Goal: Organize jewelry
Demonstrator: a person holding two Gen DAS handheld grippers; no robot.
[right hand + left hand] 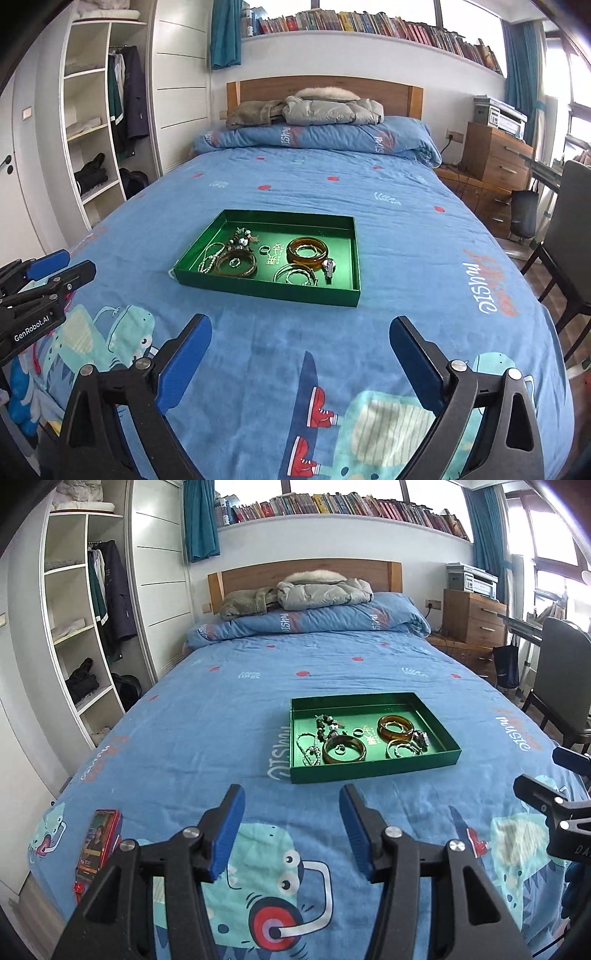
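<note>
A shallow green tray (373,768) (258,290) lies on the blue bedspread. It holds two amber bangles (395,728) (307,252), a thin silver bangle pair (400,748) (295,275), a bead bracelet (327,726) (242,238), a pearl strand (308,747) (211,256), small rings (357,732) (263,250) and a watch (328,266). My left gripper (291,797) is open and empty, hovering over the bed short of the tray. My right gripper (301,326) is open wider, also empty, short of the tray.
A red phone (98,843) lies on the bed at the near left. Folded quilt and coats (314,590) sit by the headboard. A wardrobe (81,627) stands left; a wooden dresser (495,158) and chair (569,236) stand right.
</note>
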